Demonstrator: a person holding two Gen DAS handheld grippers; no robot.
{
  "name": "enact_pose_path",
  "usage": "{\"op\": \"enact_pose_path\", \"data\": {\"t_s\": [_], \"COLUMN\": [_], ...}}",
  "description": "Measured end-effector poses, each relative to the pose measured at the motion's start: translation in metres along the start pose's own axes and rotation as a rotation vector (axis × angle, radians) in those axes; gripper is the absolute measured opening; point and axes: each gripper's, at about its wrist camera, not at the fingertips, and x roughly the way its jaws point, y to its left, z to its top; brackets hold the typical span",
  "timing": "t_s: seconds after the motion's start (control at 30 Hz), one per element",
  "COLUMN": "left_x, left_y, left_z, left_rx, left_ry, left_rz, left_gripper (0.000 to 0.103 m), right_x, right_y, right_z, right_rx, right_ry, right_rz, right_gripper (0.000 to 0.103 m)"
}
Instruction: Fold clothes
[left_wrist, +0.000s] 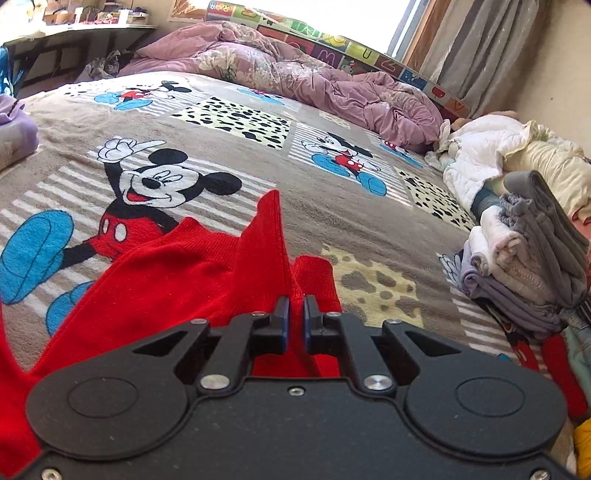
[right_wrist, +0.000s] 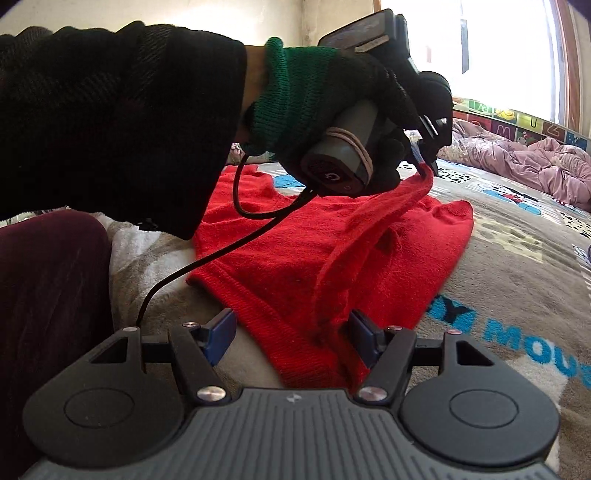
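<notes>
My left gripper (left_wrist: 295, 314) pinches the red sweater (right_wrist: 295, 258) above the bed (left_wrist: 332, 221); my right gripper (right_wrist: 291, 332) stands spread.

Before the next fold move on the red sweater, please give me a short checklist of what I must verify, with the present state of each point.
1. Left gripper pinches the red sweater: ok; in the right wrist view a raised strip of cloth runs up to its tips.
2. Right gripper is ready to take the near edge: ok; jaws wide open, cloth beside one finger, not clamped.
3. Sweater lies flat on the blanket: not ok; it is bunched and partly lifted.
4. Black cable stays off the cloth: not ok; it crosses above the sweater.
5. Folded stack stands apart from the sweater: ok.
</notes>
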Motion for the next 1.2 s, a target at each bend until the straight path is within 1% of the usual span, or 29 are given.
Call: {"op": "enact_pose_path", "data": {"t_s": [0.07,0.27,0.37,0.43,0.5,0.67,0.73,0.93,1.13,1.17,1.2], "left_x": [0.008,0.031,0.040,0.045,0.046,0.041,0.037,0.042,0.040,0.039,0.042], "left_y": [-0.009,-0.026,-0.031,-0.034,-0.036,-0.038,-0.043,-0.065,-0.069,-0.071,-0.072], "left_z": [-0.005,-0.015,-0.018,-0.021,-0.021,-0.021,-0.021,-0.031,-0.037,-0.037,-0.037], "left_rx": [0.050,0.146,0.177,0.180,0.185,0.189,0.210,0.378,0.436,0.448,0.464], "left_ry": [0.007,0.031,0.036,0.043,0.040,0.019,0.002,-0.008,-0.023,-0.025,-0.009], "left_rz": [0.023,0.083,0.107,0.117,0.123,0.130,0.134,0.167,0.182,0.178,0.155], "left_gripper": [0.005,0.005,0.005,0.005,0.005,0.004,0.004,0.004,0.004,0.004,0.004], "right_x": [0.000,-0.001,0.000,-0.001,-0.003,-0.005,-0.006,-0.008,-0.011,-0.012,-0.013], "right_y": [0.001,0.001,0.002,0.000,-0.003,-0.004,-0.005,-0.004,-0.003,-0.004,-0.005], "right_z": [0.000,-0.001,-0.002,-0.002,-0.002,-0.006,-0.007,-0.010,-0.010,-0.010,-0.010], "right_rx": [-0.003,-0.001,-0.003,0.016,0.036,0.040,0.041,0.040,0.044,0.045,0.046], "right_ry": [0.006,0.018,0.023,0.024,0.022,0.022,0.022,0.024,0.024,0.024,0.025], "right_rz": [0.003,0.014,0.013,0.021,0.030,0.028,0.027,0.023,0.022,0.023,0.024], "right_gripper": [0.068,0.069,0.069,0.069,0.069,0.069,0.069,0.069,0.069,0.069,0.069]}}
